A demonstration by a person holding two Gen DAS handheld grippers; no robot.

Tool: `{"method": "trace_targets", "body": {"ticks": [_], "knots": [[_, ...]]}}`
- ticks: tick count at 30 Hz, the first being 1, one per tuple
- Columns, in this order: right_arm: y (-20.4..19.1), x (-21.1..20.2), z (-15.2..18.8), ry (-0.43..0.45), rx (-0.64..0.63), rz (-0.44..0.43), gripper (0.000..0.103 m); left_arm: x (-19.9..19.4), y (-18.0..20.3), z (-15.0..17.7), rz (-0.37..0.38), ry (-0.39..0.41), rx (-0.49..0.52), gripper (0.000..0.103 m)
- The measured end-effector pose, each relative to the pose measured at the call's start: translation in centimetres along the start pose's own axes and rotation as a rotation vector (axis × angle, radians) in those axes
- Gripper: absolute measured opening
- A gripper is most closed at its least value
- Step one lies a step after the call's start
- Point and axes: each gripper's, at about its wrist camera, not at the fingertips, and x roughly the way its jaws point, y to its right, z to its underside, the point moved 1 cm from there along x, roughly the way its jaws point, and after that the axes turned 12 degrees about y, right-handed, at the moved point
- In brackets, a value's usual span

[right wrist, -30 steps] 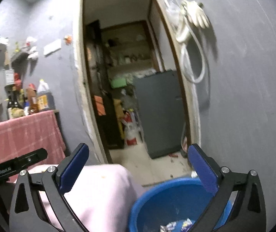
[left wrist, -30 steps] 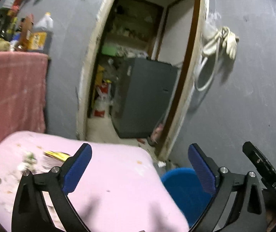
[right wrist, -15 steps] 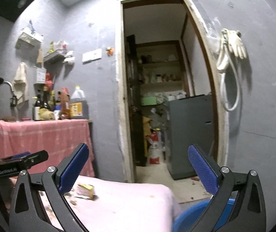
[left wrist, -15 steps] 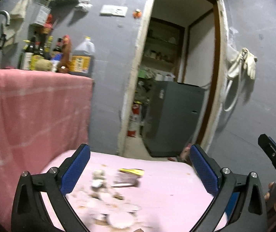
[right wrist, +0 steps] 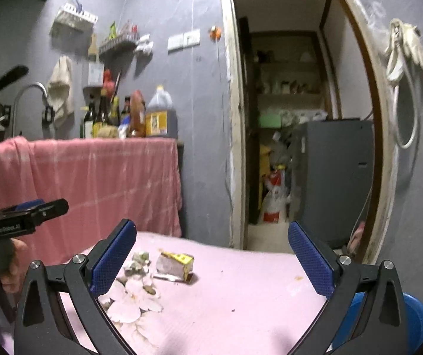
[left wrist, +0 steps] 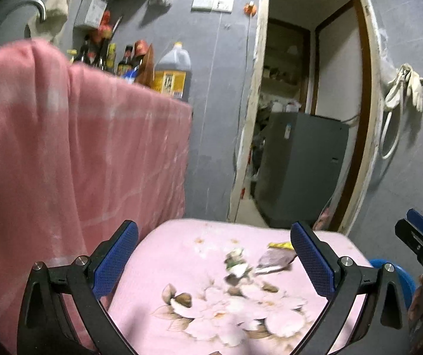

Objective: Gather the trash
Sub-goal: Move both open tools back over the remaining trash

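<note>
You are between pickups, lining up on the scraps, and neither tool is carrying anything. The pink table [right wrist: 241, 301] fills the lower half of both views, and the blue bucket [right wrist: 415, 316] that takes the trash sits at the lower right edge of each frame, just past the table's right end. The trash lies on the cloth: a crumpled wrapper with a yellow end [right wrist: 176, 264] and a clump of crumpled bits [right wrist: 137, 263] just beside it, at lower centre in the right wrist view and right of centre in the left wrist view, where the picture is smeared by motion. Your left tongs [left wrist: 214, 261] are spread wide over the table with nothing between the pads; your right tongs [right wrist: 211, 261] are spread just as wide and likewise empty, with the wrapper showing in the gap between their pads. I judge the next move calls for you to bring one pair of tongs down around the wrapper, press them together on it, and carry it to the bucket at the right. Against the frames from a second ago, both cameras have swung left and away from the bucket: then the right wrist view looked down into it, and now only its rim shows while the scraps have come into the middle.
</note>
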Motion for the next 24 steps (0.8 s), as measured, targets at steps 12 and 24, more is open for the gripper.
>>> {"method": "trace_targets", "body": {"ticks": [12,24], "knots": [[0.5,5.9,3.1,-0.221,0.01,-0.085,0.103,5.3,-0.3,4.1,0.053,-0.226,0.039,0.101],[1.6,10.8,5.9,-0.44,0.101,-0.15,0.093,10.3,0.4,6.0,0.193,-0.43,-0.024,0.075]]}}
